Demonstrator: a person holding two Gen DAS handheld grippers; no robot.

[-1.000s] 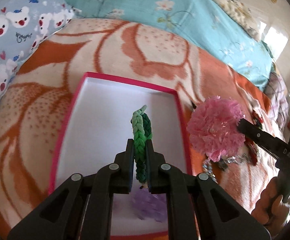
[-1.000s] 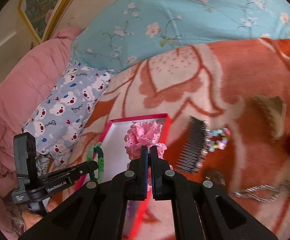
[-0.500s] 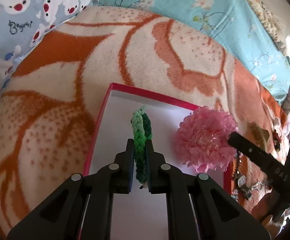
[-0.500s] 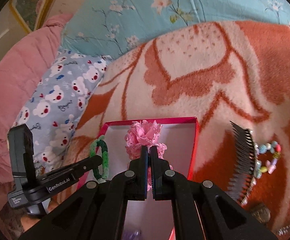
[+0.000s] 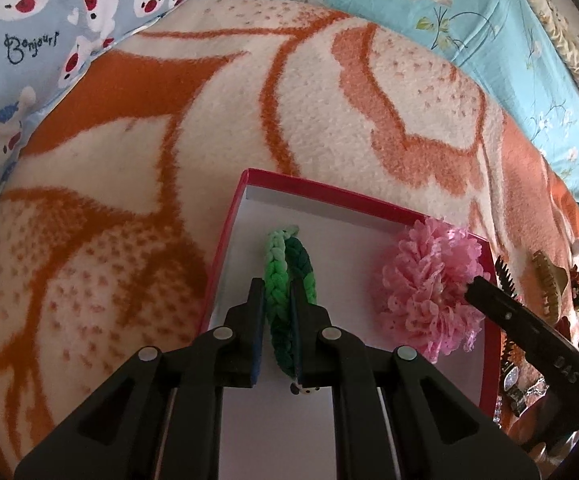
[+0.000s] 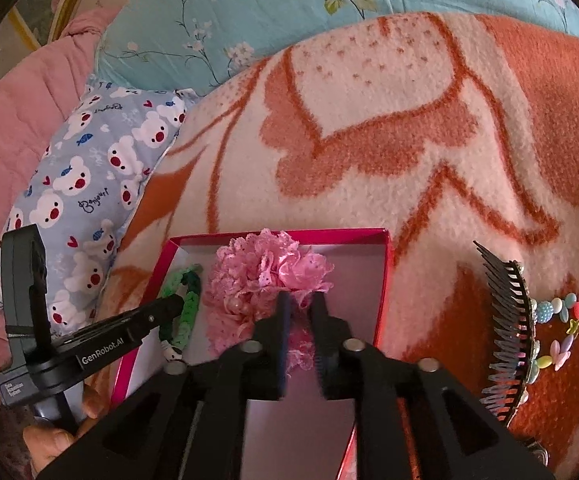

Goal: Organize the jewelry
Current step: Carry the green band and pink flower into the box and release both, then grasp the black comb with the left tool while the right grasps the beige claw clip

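Right wrist: orange-patterned blanket (image 6: 369, 92), floral bedding (image 6: 249, 4)

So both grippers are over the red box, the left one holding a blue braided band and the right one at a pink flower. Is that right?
Nearly. The band between the left gripper's fingers is green, not blue, as the left wrist view shows. The rest holds: both are over the red box, with the right gripper at the pink flower.

Left tongs (image 5: 276, 300) clamped; right tongs (image 6: 302, 312) just opening, angled down.
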